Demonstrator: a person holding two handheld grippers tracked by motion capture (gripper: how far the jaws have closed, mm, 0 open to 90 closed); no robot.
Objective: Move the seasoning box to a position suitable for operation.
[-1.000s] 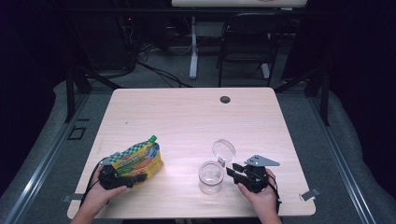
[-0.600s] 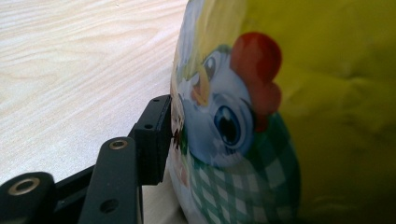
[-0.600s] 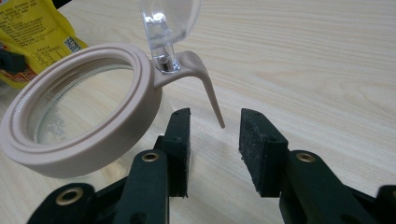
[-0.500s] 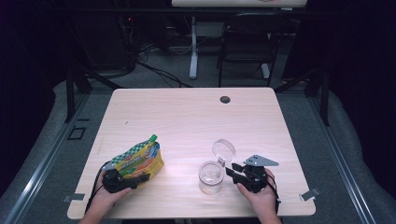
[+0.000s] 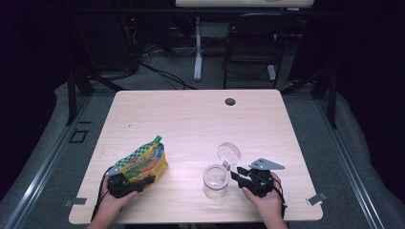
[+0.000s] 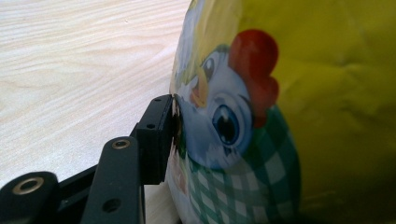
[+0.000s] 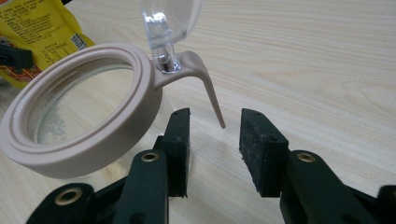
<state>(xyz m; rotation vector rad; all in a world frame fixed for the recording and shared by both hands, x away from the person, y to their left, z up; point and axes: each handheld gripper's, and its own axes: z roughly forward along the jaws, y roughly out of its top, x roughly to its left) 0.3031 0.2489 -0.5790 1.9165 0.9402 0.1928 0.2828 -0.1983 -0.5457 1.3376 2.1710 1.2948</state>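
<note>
Pouch [image 5: 143, 162] was the thing being worked on, that yellow snack bag with the cartoon chicken and the green cap at its far corner, lying near the front left of the table [image 5: 191, 119]. Left gripper [image 5: 128, 183] had just been closing its jaws around the near end of it, and in the left gripper view you could see one black pad [image 6: 161, 137] pushed right up against the printed foil, so I'd call that pinching the pouch rather than just hovering around it. Compared with a second earlier, the bag itself sat in the same spot, so what changed was basically the grip coming on, which I'd guess meant a lift or a tip toward the jar was next. Right gripper [image 5: 243, 175] was parked just beside the glass jar [image 5: 215, 180], jaws spread with nothing squeezed; the right gripper view showed the jar's beige latch lever [image 7: 208, 88] hanging in the gap without either pad touching it. Jar's clear lid [image 5: 229, 154] was flipped open, and the jar stood well to the right of the pouch.
</note>
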